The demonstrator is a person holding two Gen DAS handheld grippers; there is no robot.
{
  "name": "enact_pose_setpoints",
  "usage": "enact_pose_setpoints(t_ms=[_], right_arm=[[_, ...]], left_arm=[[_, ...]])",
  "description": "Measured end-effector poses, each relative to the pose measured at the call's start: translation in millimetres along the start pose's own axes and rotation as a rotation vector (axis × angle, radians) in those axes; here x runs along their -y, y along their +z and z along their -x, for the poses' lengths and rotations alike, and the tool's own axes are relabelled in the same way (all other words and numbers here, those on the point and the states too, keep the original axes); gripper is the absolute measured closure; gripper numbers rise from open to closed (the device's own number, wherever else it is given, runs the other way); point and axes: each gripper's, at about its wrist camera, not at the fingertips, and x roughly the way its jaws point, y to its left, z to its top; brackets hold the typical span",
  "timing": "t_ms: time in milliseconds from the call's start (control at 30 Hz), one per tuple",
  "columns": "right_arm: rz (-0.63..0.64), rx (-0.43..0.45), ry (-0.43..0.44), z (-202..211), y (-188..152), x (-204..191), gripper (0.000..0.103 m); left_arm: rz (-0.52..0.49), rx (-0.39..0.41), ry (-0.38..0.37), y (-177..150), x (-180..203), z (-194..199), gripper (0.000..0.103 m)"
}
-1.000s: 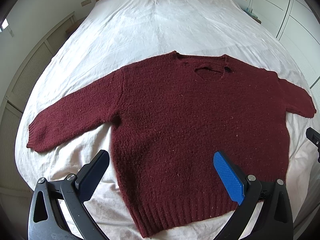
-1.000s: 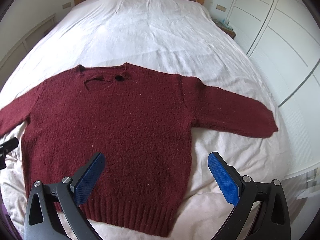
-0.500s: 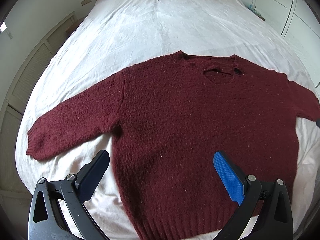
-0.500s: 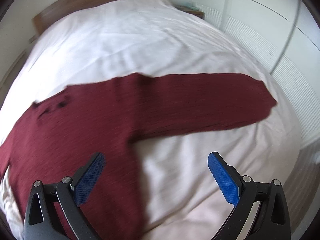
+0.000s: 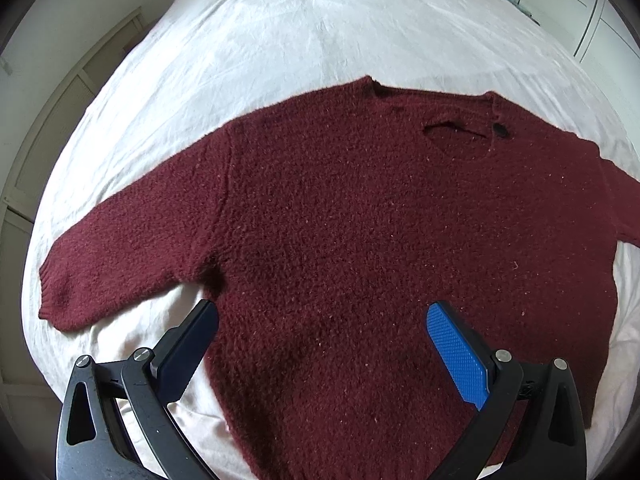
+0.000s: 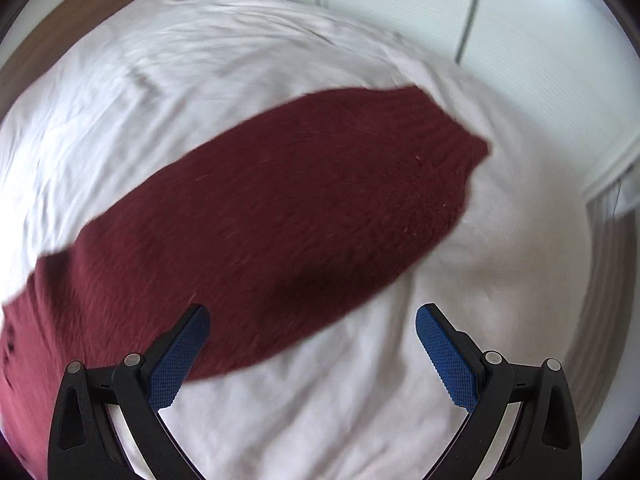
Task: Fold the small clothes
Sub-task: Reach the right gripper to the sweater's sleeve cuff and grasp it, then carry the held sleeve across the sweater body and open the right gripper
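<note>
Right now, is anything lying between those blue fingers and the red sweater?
Nothing visible. The sweater lies flat on the white sheet. The left gripper is open over its body, and the right gripper is open over a sleeve, with only bare sheet around.

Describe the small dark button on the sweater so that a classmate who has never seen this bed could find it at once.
Start at the white bed, where a dark red sweater lies flat with sleeves spread. Follow its neckline at the far edge toward the right-hand sleeve. The button sits at the end of a slit below the collar, the only black spot on the red knit.
</note>
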Motion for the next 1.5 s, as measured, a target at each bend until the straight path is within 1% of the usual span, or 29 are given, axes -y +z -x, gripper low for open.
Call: enact_pose_setpoints(t_ms=[67, 167, 267, 300, 333, 400, 433, 467, 500, 533, 567, 667, 767, 933, 967, 1033, 1067, 1133, 1267, 1300, 1500], right_arm=[[-0.062, -0.027, 0.033, -13.9, 9.6, 11.6, 0.001], [-0.11, -0.038, 0.067, -28.8, 21.2, 21.5, 0.001], [-0.117, -0.045, 0.039, -37.3, 28.4, 23.4, 0.001], [-0.123, -0.052, 0.037, -39.2, 29.1, 23.0, 0.003], [-0.131, -0.062, 0.032, -41.9, 31.0, 23.5, 0.006], [-0.129, -0.056, 0.023, -40.7, 34.7, 24.1, 0.022], [-0.118, -0.047, 0.018, -38.6, 37.6, 23.2, 0.046], [-0.11, -0.042, 0.014, -36.3, 40.2, 22.1, 0.064], [-0.102, -0.043, 0.019, -33.2, 42.7, 20.3, 0.073], [-0.088, -0.045, 0.031, -29.5, 45.0, 18.0, 0.085], [-0.075, -0.041, 0.04, -24.7, 46.2, 14.4, 0.087], [-0.023, -0.005, 0.047, -5.7, 43.8, 1.1, 0.089], [0.044, 0.053, 0.09, 24.6, 40.2, -18.8, 0.089], [0.147, 0.142, 0.196, 85.3, 27.9, -71.3, 0.089], [0.173, 0.165, 0.23, 100.7, 25.2, -79.9, 0.089], [0.21, 0.197, 0.283, 117.3, 21.0, -98.7, 0.089], [0.235, 0.212, 0.314, 128.7, 14.6, -114.1, 0.089], [0.271, 0.227, 0.361, 141.7, 4.8, -142.5, 0.089], [0.361, 0.226, 0.426, 163.9, -19.4, -196.7, 0.089], [0.38, 0.225, 0.439, 169.2, -26.3, -205.0, 0.089], [0.471, 0.212, 0.523, 181.8, -41.8, -280.9, 0.089]], left_arm=[[0.002, -0.01, -0.002, 0.1, -0.4, -5.5, 0.001], [0.013, -0.025, -0.004, -0.9, -3.5, -12.7, 0.001], [0.021, -0.042, -0.003, -3.6, -7.3, -18.0, 0.001], [0.023, -0.046, -0.002, -4.0, -8.0, -19.3, 0.001], [0.026, -0.051, 0.0, -5.0, -9.9, -20.9, 0.001], [0.031, -0.056, 0.002, -6.5, -12.5, -21.7, 0.001], [0.035, -0.058, 0.003, -7.7, -14.5, -22.3, 0.001], [0.038, -0.06, 0.003, -7.3, -15.1, -23.6, 0.001], [0.042, -0.062, 0.003, -7.8, -15.7, -24.9, 0.001], [0.046, -0.067, 0.001, -9.0, -17.2, -25.6, 0.001], [0.047, -0.07, 0.0, -9.9, -18.0, -25.5, 0.001], [0.054, -0.07, -0.005, -12.7, -21.5, -23.1, 0.001], [0.058, -0.063, -0.015, -17.3, -26.1, -15.8, 0.001], [0.056, -0.039, -0.009, -21.3, -32.1, -6.6, 0.001], [0.057, -0.036, -0.011, -21.4, -33.2, -6.1, 0.001], [0.062, -0.026, -0.018, -20.3, -36.2, -5.6, 0.001], [0.063, -0.022, -0.022, -20.1, -37.1, -4.7, 0.001], [0.058, -0.008, -0.03, -18.9, -38.9, -2.4, 0.001], [0.033, 0.015, -0.028, -15.6, -40.5, 0.3, 0.001], [0.028, 0.02, -0.027, -14.5, -41.1, 0.4, 0.001], [0.025, 0.05, -0.021, -7.2, -54.3, 3.4, 0.001]])
